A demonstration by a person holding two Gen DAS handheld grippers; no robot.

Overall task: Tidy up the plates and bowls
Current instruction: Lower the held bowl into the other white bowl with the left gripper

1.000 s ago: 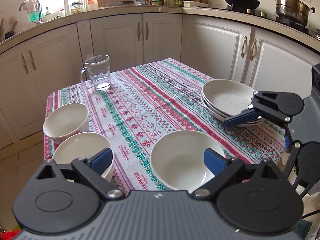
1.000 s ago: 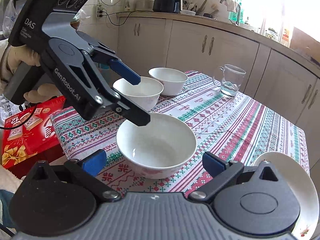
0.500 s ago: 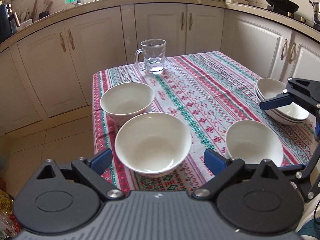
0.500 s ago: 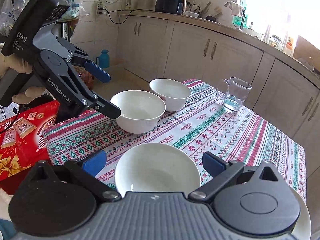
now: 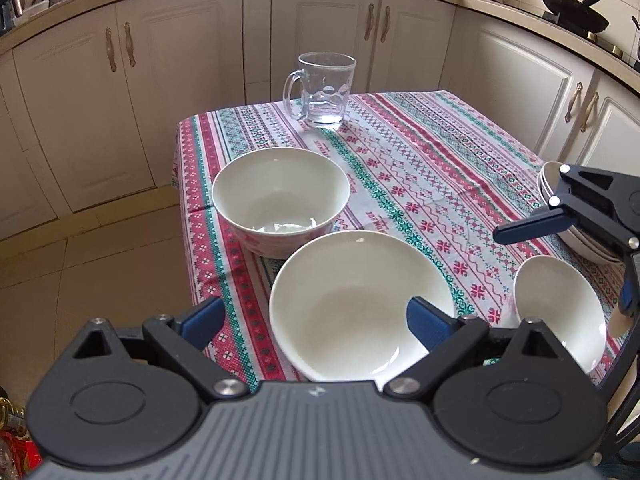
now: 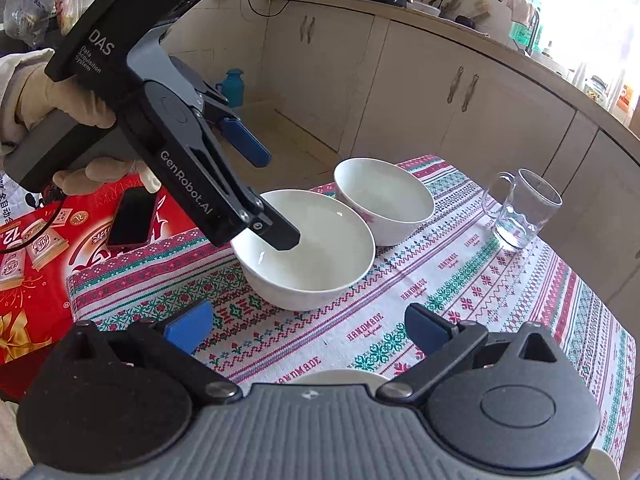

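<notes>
Three white bowls are sitting on the cloth-covered surface (image 5: 420,148), and a stack of plates (image 5: 550,178) is waiting at the right edge. The left gripper (image 5: 314,318) is being held over the near bowl (image 5: 352,304) with its fingers wide apart — one finger is being seen just inside the rim and the other outside it, and nothing is being squeezed yet. The far bowl (image 5: 280,196) is standing just behind, close to the surface's left edge, and the small bowl (image 5: 560,312) is sitting to the right, near the front edge. The right gripper (image 6: 308,330) is being held above the cloth with its fingers apart too, and nothing is being held in it. The bowls are probably going to feel hard, smooth and a bit heavy, and they could be broken if dropped, so the rim is likely best pinched firmly, one finger in and one out. A glass mug (image 5: 322,92) is standing at the back, well apart. Lots of open cloth is being left in the middle for moving, but the bowls near the edges should be lifted up, not slid.
</notes>
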